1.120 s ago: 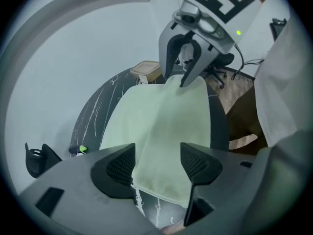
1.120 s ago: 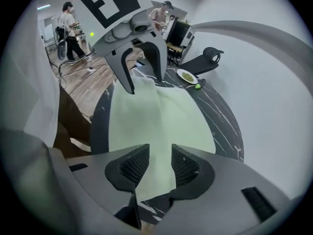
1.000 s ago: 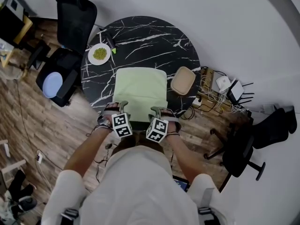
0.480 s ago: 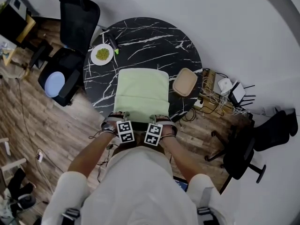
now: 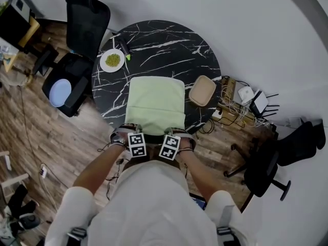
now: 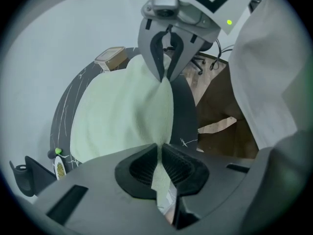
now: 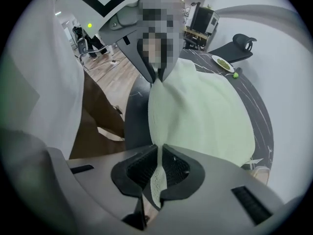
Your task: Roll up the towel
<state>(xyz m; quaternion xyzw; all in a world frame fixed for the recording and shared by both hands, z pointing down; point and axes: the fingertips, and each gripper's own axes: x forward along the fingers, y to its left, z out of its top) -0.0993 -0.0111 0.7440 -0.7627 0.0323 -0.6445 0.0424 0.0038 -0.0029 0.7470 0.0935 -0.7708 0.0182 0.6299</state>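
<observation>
Grippers: left gripper (image 6: 160, 153) and right gripper (image 7: 159, 154) have just been closing; each now pinches the near edge of the towel (image 5: 155, 104).
Towel: pale green, spread flat on the round black marble table (image 5: 169, 40).
Nearby: plate (image 5: 112, 60) at far left; tan dish (image 5: 202, 90) just beside the towel's right side.

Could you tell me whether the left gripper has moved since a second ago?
Yes: the left gripper has drawn back toward the person, from over the towel to its near edge, its jaws just closing on it.
</observation>
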